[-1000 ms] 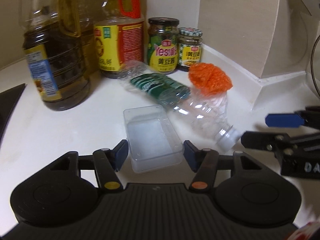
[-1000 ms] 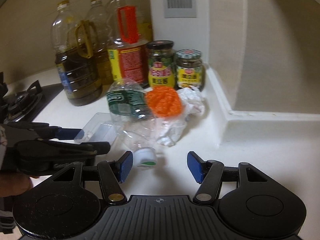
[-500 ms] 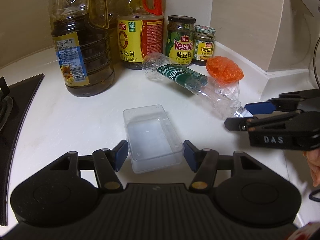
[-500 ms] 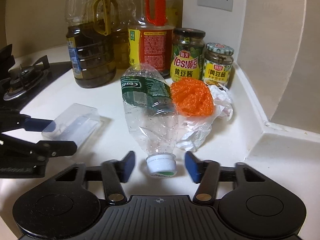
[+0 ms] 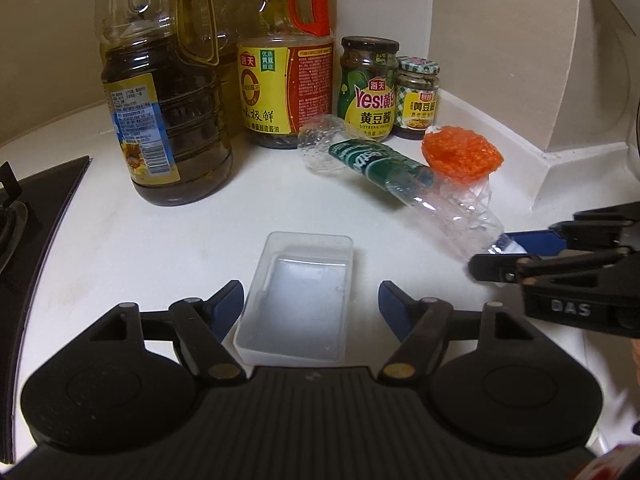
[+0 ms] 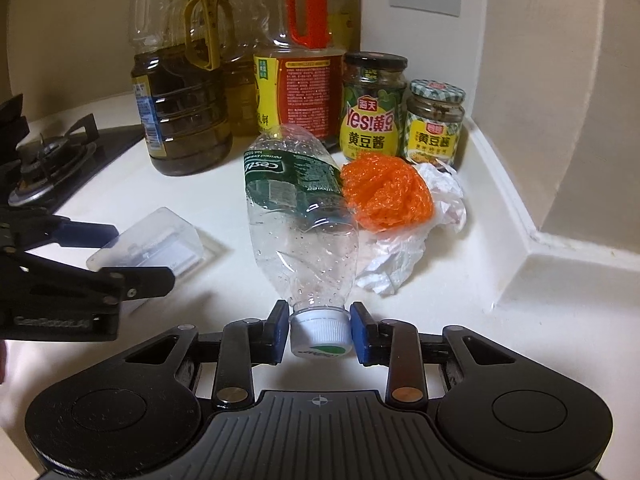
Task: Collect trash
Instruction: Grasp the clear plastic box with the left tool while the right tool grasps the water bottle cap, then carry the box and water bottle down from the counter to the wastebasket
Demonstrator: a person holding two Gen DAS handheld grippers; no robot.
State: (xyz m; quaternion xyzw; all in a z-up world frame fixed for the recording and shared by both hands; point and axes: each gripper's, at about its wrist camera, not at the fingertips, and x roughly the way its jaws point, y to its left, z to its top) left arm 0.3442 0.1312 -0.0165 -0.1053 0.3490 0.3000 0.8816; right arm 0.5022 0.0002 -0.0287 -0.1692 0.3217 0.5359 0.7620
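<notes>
An empty clear plastic bottle (image 6: 300, 216) with a green label lies on the white counter, its white cap toward me. My right gripper (image 6: 320, 328) is closing, and its blue pads touch both sides of that cap. The left wrist view shows this gripper (image 5: 492, 256) at the bottle's (image 5: 384, 164) neck. A clear plastic box (image 5: 308, 264) lies between the fingers of my left gripper (image 5: 310, 296), whose jaws are opening, with gaps on both sides. An orange mesh ball (image 6: 384, 196) rests on crumpled white wrapping (image 6: 404, 256) beside the bottle.
Two oil jugs (image 5: 168, 120), a soy sauce jug (image 5: 288, 88) and two sauce jars (image 6: 372, 108) stand at the back by the wall. A gas stove (image 6: 44, 160) lies at the left. A raised ledge (image 6: 560, 248) bounds the counter on the right.
The right gripper's jaws have come in from well apart onto the bottle cap. The left gripper's fingers have spread wider around the clear box.
</notes>
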